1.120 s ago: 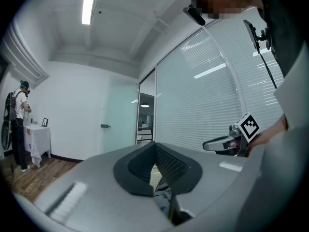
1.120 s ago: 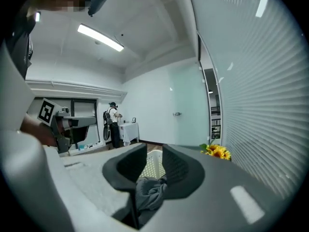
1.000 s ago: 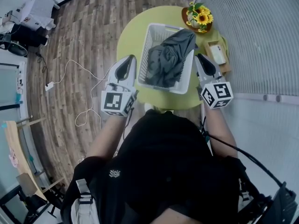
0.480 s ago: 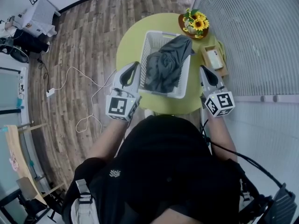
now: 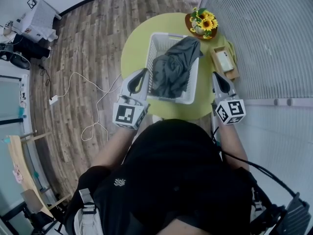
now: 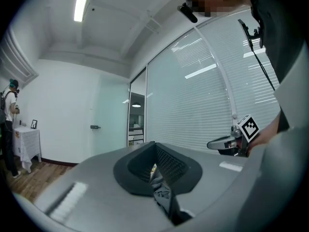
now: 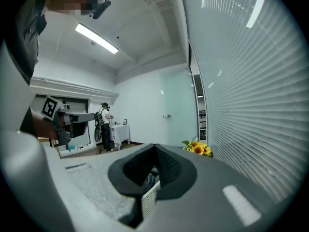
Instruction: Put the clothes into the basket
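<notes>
Now, the dark grey clothes (image 5: 172, 70) lie heaped inside the white basket (image 5: 152, 50), which stands on the round yellow-green table (image 5: 133, 43). One fold rises toward the basket's far right corner. The left gripper (image 5: 140, 74) sits just beside the basket's left wall, near its front corner; in the head view it is clear of the cloth. Its own view shows the two jaws drawn together, pads meeting. A strip of dark creased fabric shows in the slit below them, but the head view places that fabric in the basket, not in the grip. The right gripper (image 5: 217, 76) is off the basket's right side with bare table between them. Its jaws are fully closed and hold nothing; white basket lattice and a bit of grey cloth show through the slit beneath its pads. Both grippers point away from the person, roughly level, at the table's near edge. Beyond the basket stands a bowl of sunflowers (image 5: 205, 22). To the basket's right is a small wooden tray (image 5: 226, 62) with a white item in it. A white cable (image 5: 93, 99) trails on the wood floor (image 5: 83, 43) left of the table. The right gripper view shows a person (image 7: 103, 124) standing far back beside a white-draped stand (image 7: 120, 134).
</notes>
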`<state>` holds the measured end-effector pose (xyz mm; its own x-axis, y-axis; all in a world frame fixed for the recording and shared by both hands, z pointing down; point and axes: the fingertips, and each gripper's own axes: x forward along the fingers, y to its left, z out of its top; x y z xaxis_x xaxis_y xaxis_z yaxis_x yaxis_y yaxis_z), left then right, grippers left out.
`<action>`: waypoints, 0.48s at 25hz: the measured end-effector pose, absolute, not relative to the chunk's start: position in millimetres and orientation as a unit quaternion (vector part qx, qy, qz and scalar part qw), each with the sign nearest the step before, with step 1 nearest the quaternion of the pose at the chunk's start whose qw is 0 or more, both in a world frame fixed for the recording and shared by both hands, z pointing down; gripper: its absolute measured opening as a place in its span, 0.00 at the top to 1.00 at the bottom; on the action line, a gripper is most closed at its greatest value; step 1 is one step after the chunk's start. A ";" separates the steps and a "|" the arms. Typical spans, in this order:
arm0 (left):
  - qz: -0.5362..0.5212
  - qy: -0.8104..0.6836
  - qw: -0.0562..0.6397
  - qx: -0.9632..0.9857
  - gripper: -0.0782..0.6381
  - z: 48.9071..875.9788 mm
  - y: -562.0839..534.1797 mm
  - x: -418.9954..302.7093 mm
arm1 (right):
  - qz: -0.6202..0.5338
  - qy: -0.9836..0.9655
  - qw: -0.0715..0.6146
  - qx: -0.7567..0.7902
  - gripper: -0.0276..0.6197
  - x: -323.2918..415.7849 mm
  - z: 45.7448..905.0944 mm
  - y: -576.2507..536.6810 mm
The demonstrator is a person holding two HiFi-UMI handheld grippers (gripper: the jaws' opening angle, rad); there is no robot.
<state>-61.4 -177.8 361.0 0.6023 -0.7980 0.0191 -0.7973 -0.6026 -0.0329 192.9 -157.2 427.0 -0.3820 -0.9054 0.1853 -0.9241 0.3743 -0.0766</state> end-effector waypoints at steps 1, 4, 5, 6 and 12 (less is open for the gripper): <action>-0.015 0.444 0.009 -0.896 0.88 359.6 -178.6 -59.9 | 0.084 -0.826 0.057 0.555 0.95 194.2 427.4 -157.1; -0.014 0.440 0.005 -0.898 0.88 356.7 -181.4 -55.9 | 0.086 -0.823 0.057 0.559 0.95 196.2 427.5 -158.0; -0.015 0.438 0.006 -0.899 0.88 356.6 -182.6 -55.1 | 0.086 -0.822 0.055 0.560 0.95 196.3 427.3 -158.4; -0.016 0.437 0.009 -0.899 0.88 356.5 -183.8 -54.4 | 0.085 -0.822 0.054 0.560 0.95 196.3 426.5 -158.8; -0.019 0.430 0.014 -0.903 0.88 358.1 -189.2 -46.5 | 0.087 -0.820 0.054 0.563 0.95 202.8 426.6 -162.9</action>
